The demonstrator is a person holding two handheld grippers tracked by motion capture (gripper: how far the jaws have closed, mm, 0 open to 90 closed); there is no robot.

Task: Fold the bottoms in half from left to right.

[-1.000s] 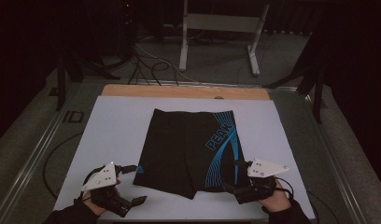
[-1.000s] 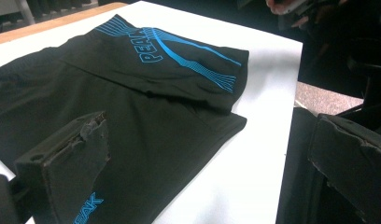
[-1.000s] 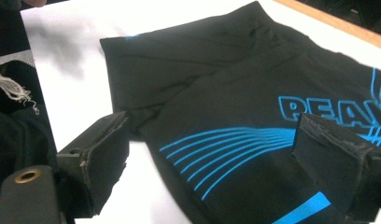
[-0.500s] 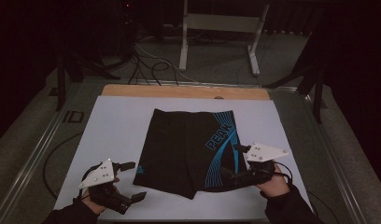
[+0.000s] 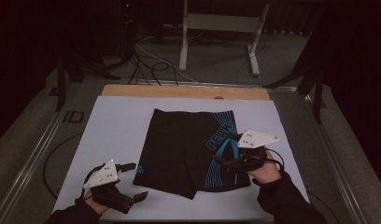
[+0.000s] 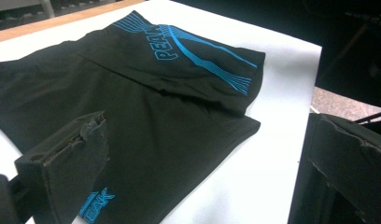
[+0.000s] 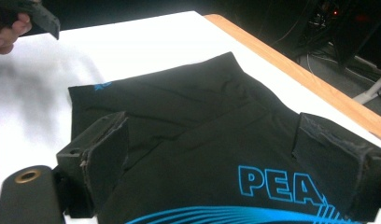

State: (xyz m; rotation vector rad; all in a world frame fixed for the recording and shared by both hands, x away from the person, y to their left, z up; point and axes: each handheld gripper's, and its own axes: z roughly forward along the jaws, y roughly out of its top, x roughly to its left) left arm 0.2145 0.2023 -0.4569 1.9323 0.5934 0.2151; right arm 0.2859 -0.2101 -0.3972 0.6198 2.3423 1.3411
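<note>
Black shorts (image 5: pixel 179 149) with blue "PEAK" print lie spread on the white table sheet (image 5: pixel 118 126). My right gripper (image 5: pixel 224 148) hovers open over the printed right leg, its jaws on either side of the lettering (image 7: pixel 272 184). In the right gripper view, the right gripper (image 7: pixel 212 126) has the shorts (image 7: pixel 193 112) under it and nothing clamped; whether it touches the cloth I cannot tell. My left gripper (image 5: pixel 138 181) is open just off the shorts' near left corner. In the left gripper view, the left gripper (image 6: pixel 209 126) frames the shorts (image 6: pixel 156 102) with a raised fold across them.
A wooden strip (image 5: pixel 179 91) runs along the table's far edge. Beyond it on the floor stand a metal frame (image 5: pixel 221 23) and loose cables (image 5: pixel 151 63). Metal rails (image 5: pixel 34 158) flank the table. White sheet lies bare to the left of the shorts.
My right gripper has moved forward and left from the near right corner, and is now over the shorts' printed leg. The left gripper has barely shifted.
</note>
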